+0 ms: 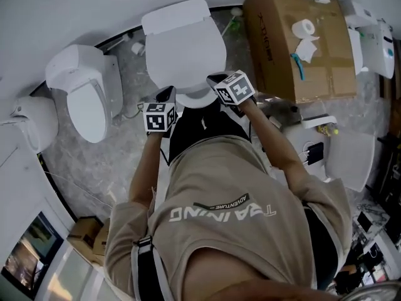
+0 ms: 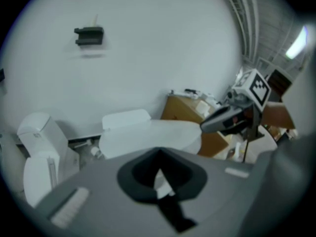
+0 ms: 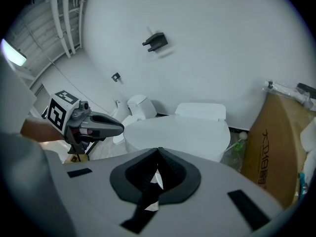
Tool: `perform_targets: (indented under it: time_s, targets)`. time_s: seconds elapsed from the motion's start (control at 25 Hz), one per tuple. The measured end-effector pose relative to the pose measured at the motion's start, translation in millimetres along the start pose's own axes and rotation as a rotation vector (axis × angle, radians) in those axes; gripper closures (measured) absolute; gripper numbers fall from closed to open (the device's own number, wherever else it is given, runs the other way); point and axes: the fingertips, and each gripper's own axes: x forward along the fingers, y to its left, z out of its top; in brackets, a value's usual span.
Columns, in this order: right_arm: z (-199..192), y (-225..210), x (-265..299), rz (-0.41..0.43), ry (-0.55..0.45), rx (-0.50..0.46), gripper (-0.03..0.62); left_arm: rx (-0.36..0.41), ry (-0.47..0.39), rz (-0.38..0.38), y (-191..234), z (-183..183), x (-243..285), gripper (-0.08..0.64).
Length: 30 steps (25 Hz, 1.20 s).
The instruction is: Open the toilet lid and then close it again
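While flat, toilet lid [image 1: 185, 49] runs toward wall [image 1: 75, 5].

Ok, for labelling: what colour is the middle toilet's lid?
The toilet lid is white; clearest in the head view.

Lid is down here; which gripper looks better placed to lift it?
Probably right: the right gripper, jaws shut, overlaps the toilet lid near its front; the left gripper sits off its side.

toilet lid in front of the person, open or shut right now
Shut: the toilet lid lies flat, its white top unbroken in the head view and both gripper views; no opening shows beneath it.
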Motion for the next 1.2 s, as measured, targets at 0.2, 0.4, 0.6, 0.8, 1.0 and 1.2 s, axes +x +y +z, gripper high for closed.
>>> perform_targets:
  time_s: [0.2,0.4,0.6,0.8,1.0,1.2]
  targets:
    - [-43,3,17,-0.058,0.011,0.014,0.578,-0.024,0.049,-0.046,-8,-44,12,0.554]
    - [-90,4,37,-0.082,0.070,0.051,0.578,-0.049,0.137,-0.106,-17,-90,28,0.554]
    - [-127,-1,58,-0.099,0.118,0.034,0.579,-0.087,0.184,-0.131,-20,-127,47,0.555]
    - [-165,-4,80,-0.093,0.173,0.034,0.578,-0.095,0.253,-0.159,-24,-167,66,0.554]
    - [-199,-11,104,-0.090,0.230,0.034,0.578,-0.078,0.322,-0.183,-26,-202,89,0.555]
    - [-232,-23,127,-0.080,0.268,0.108,0.578,-0.100,0.368,-0.211,-27,-235,113,0.555]
